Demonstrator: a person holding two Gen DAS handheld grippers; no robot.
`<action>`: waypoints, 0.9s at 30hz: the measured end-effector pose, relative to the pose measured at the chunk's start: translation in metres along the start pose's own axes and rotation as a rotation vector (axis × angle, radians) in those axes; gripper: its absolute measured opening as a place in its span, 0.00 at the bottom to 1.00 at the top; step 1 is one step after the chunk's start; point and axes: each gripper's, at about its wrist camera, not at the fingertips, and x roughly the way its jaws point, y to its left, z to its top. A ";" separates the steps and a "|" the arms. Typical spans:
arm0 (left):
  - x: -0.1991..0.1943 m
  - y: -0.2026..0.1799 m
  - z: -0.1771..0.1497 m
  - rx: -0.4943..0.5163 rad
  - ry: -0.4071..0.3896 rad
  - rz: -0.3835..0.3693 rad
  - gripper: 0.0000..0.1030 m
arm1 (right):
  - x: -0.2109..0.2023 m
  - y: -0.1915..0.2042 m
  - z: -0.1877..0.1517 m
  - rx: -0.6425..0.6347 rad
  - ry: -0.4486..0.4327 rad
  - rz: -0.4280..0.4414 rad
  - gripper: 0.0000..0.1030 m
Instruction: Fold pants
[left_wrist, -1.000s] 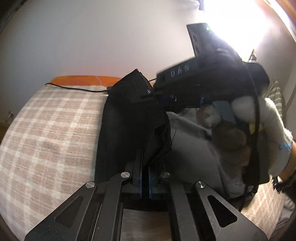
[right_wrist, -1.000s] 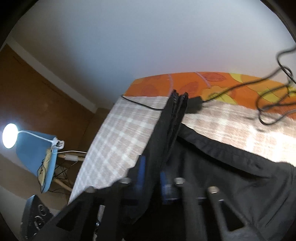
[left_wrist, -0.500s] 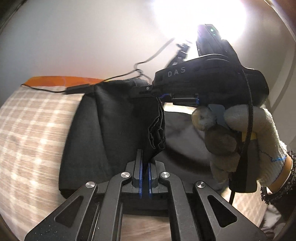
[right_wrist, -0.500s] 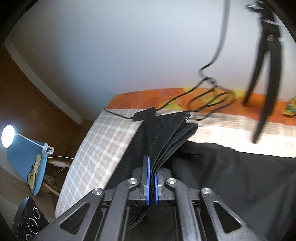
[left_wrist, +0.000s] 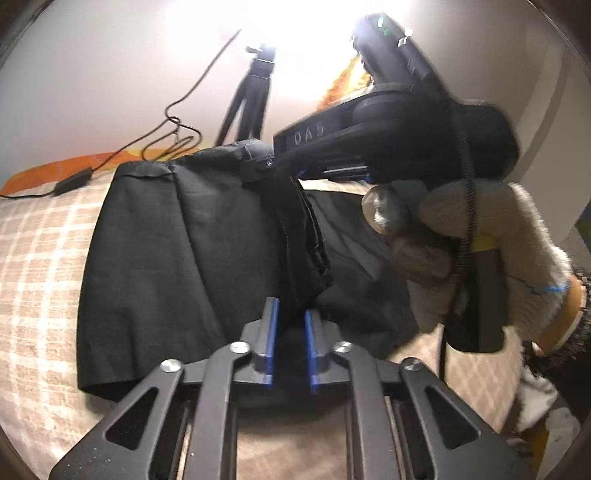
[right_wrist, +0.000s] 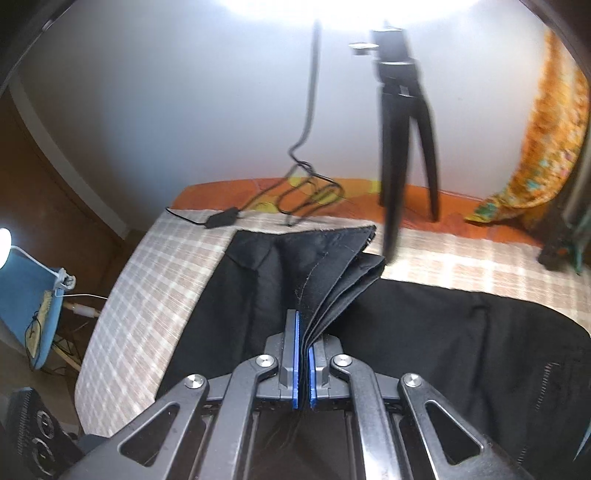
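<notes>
Pants (left_wrist: 166, 258) lie half-folded on the checked bed (left_wrist: 40, 258) ahead of both grippers; left gripper (left_wrist: 290, 321) jaws are opening around the hem, right gripper (right_wrist: 302, 332) clamps the hem layers, so the fold-over is likely ending, release next.

Both wrist cameras close, tilted down over jaws toward 12 o'clock; shared: black fabric pants (left_wrist: 177, 236) (right_wrist: 424, 332), black tripod (left_wrist: 251, 99) (right_wrist: 399, 122).

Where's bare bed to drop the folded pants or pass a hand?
Free: checked blanket left of the pants, and the strip between the pants and the orange sheet. Crowded: the far edge, with cable and adapter and tripod.
</notes>
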 end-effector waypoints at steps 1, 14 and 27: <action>-0.005 0.000 -0.001 0.001 0.006 -0.006 0.19 | -0.002 -0.005 -0.002 0.003 0.001 -0.004 0.01; -0.029 0.057 0.001 -0.026 -0.095 0.214 0.40 | -0.031 -0.068 -0.027 0.077 -0.004 -0.021 0.01; 0.013 0.044 0.008 0.031 -0.026 0.202 0.40 | -0.071 -0.113 -0.043 0.071 0.001 -0.110 0.01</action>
